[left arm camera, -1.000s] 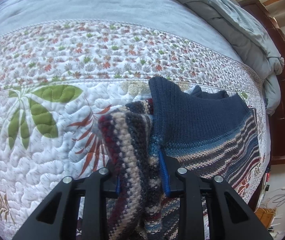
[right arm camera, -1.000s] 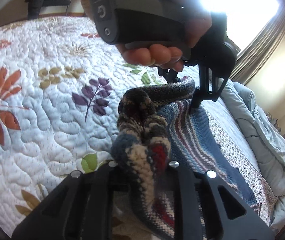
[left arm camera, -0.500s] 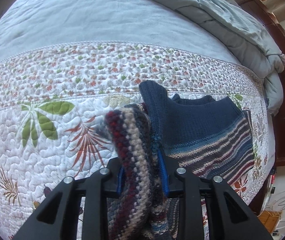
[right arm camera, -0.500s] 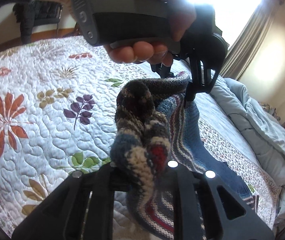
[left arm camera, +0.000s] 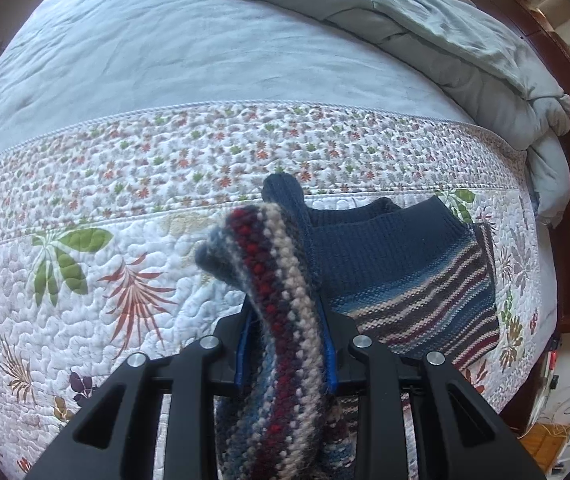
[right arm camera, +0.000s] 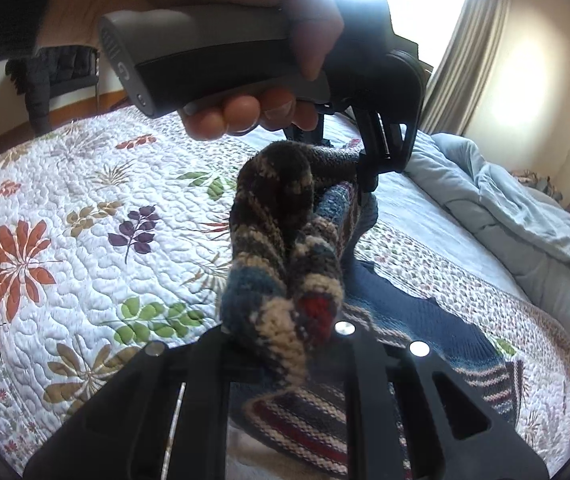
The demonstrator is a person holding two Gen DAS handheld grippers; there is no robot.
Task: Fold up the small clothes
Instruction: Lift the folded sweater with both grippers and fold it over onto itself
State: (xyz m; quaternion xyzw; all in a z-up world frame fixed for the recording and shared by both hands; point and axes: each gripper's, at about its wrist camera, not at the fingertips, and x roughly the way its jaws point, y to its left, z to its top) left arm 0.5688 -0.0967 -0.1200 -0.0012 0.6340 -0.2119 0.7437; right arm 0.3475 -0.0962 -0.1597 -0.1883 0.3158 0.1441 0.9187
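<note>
While both grippers pinch the striped knit sweater (left arm camera: pixel 285 320) along one lifted edge, keep that edge taut between them. Your left gripper (left arm camera: pixel 287 354) clamps a thick bunched fold; your right gripper (right arm camera: pixel 285 344) is pressed nearly together on another bunch. The navy upper part (left arm camera: pixel 385 248) rests on the floral quilt (left arm camera: pixel 85 300). Carry both corners level over the navy part, and lower them together so that no crease forms.

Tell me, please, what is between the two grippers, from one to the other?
A raised edge of the striped knitted sweater spans from the right gripper to the left gripper, both clamped on it. The right wrist view shows this.
</note>
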